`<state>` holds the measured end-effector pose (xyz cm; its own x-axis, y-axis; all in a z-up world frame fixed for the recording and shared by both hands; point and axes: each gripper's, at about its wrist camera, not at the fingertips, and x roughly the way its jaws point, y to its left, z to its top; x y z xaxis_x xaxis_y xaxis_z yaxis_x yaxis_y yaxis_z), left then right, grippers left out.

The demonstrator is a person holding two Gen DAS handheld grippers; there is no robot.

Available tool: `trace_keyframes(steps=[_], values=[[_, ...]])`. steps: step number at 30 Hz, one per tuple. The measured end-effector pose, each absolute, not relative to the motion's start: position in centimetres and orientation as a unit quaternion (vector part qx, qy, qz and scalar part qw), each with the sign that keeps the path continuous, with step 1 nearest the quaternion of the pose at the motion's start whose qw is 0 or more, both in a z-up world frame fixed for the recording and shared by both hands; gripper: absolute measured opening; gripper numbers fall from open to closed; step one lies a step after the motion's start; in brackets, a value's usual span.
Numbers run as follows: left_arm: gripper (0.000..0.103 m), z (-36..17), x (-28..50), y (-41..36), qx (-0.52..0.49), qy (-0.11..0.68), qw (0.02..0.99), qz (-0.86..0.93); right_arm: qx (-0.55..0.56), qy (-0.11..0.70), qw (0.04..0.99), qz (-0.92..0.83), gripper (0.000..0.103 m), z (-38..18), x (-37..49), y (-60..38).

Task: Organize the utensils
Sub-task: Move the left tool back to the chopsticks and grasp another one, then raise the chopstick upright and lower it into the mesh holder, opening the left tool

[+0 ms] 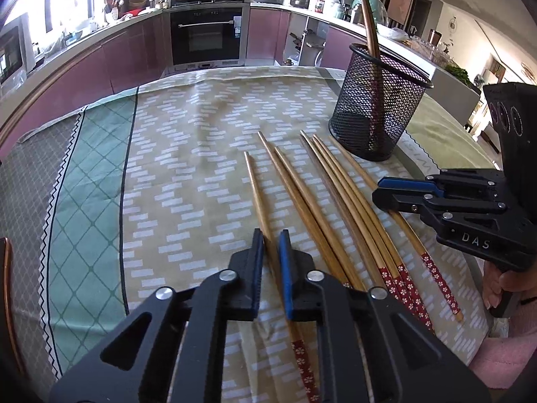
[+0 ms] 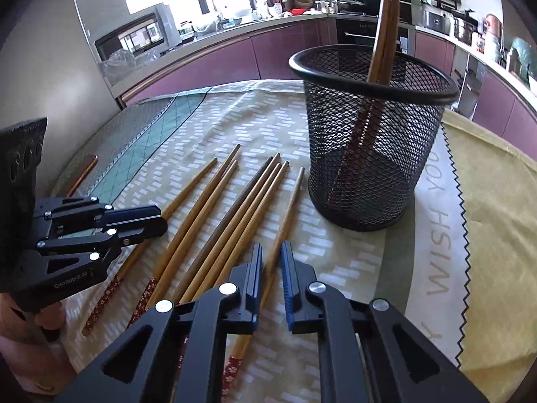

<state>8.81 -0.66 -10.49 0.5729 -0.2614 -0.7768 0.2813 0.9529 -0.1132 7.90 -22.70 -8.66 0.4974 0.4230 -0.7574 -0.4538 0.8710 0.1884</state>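
Several wooden chopsticks with red flowered ends lie side by side on the tablecloth. My left gripper is shut on the leftmost chopstick, which runs between its blue pads. My right gripper is shut on the rightmost chopstick, nearest the holder. Each gripper also shows in the other's view: the right gripper at the right, the left gripper at the left. A black mesh holder stands upright beyond the row, with two darker chopsticks leaning inside it.
A patterned tablecloth covers the table, with a yellow mat to the right of the holder. A chair back sits at the left edge. Kitchen counters and an oven lie beyond the table. A hand holds the right gripper.
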Motion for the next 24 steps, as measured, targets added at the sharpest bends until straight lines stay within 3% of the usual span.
trace_keyframes(steps=[11,24], values=[[0.008,-9.9,7.5,-0.3,-0.012,0.426,0.889,-0.169,0.032,0.424,0.861,0.278,0.006,-7.8,7.4,-24.2],[0.008,-10.6,7.4,-1.4,0.0,0.441,0.876,-0.194,-0.004,0.438,0.85,0.293,0.006,-8.2,7.7,-22.6]])
